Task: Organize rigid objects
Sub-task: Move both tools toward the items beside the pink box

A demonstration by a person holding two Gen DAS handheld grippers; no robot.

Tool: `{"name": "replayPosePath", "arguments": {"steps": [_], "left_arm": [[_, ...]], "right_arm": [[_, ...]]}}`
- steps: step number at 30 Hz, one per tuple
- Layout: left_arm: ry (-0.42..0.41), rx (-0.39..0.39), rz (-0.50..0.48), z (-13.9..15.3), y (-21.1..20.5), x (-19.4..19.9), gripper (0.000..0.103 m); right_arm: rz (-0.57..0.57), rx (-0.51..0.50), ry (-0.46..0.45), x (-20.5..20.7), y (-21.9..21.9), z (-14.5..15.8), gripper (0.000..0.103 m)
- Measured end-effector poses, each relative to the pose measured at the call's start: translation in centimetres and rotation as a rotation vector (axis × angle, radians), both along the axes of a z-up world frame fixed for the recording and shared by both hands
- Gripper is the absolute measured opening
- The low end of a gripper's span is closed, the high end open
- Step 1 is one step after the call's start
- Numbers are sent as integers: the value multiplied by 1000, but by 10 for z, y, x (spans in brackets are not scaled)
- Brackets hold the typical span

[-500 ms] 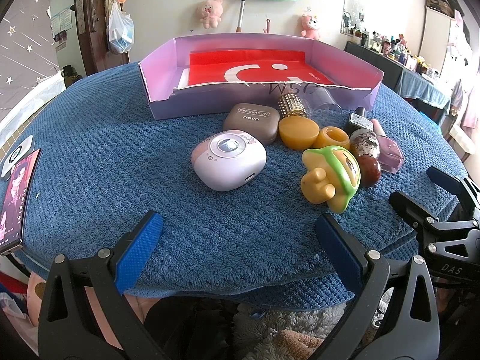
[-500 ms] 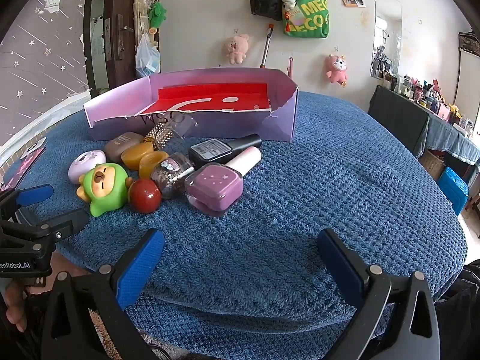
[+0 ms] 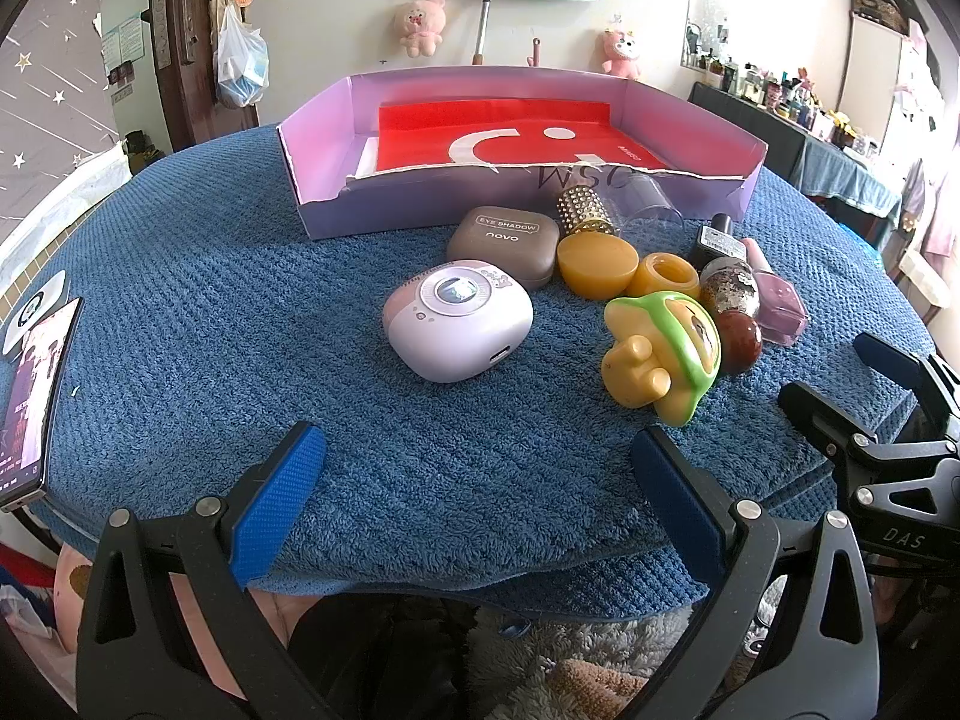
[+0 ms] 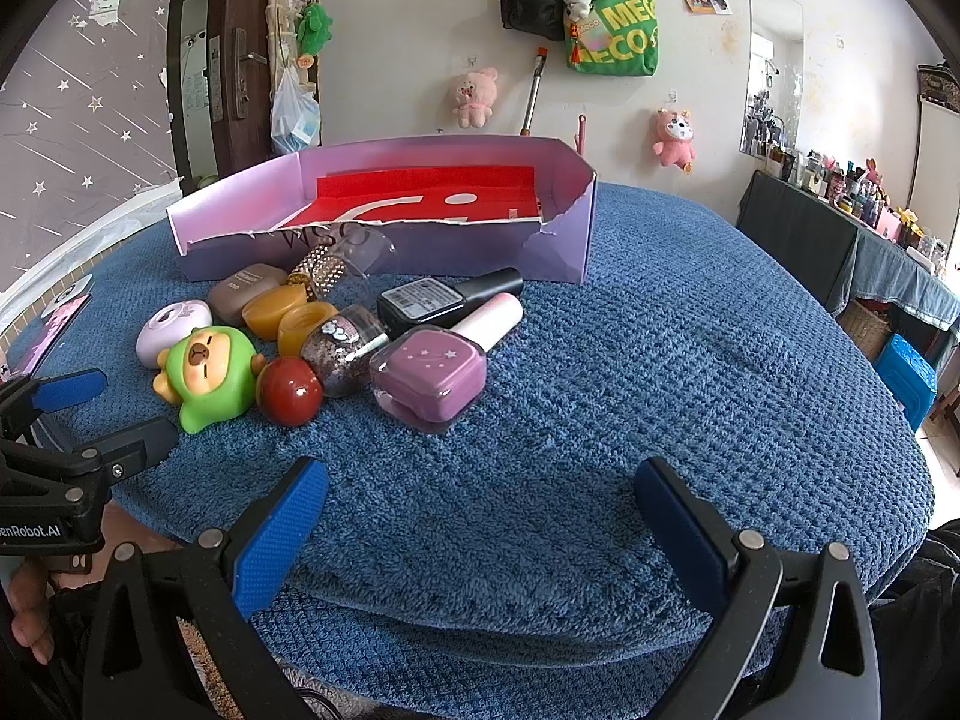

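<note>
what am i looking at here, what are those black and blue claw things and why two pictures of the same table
Each claw is a hand-held gripper that a person carries, with a fisheye camera looking along its two blue-padded fingers. One picture comes from the left hand-held gripper, the other from the right hand-held gripper. Both are open and hold nothing. On the blue knitted table cover lie small items: a lilac rounded case, a green and yellow bear toy, a purple square nail polish bottle and more. Behind them sits a shallow purple cardboard box lined with red paper.
</note>
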State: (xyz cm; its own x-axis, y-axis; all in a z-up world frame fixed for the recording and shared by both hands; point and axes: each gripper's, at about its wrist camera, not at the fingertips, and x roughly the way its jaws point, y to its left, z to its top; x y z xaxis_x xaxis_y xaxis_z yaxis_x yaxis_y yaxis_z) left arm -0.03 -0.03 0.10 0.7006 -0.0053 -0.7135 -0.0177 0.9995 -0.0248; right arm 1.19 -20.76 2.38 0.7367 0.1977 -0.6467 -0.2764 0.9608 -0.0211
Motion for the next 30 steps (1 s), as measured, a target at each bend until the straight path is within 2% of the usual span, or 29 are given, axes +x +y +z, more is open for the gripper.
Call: {"name": "replayPosePath", "arguments": {"steps": [20,26,30], "left_arm": [[26,-14,-12,0,2,5,103],[31,-24,-4,1,8,11,103],[33,-14,5,1,10,15,103]], "right_arm": [[13,-13,26,8,0,4,103],[14,-64,-46,14,13,6,103],[8,-98,-63,22,21,8,102]]}}
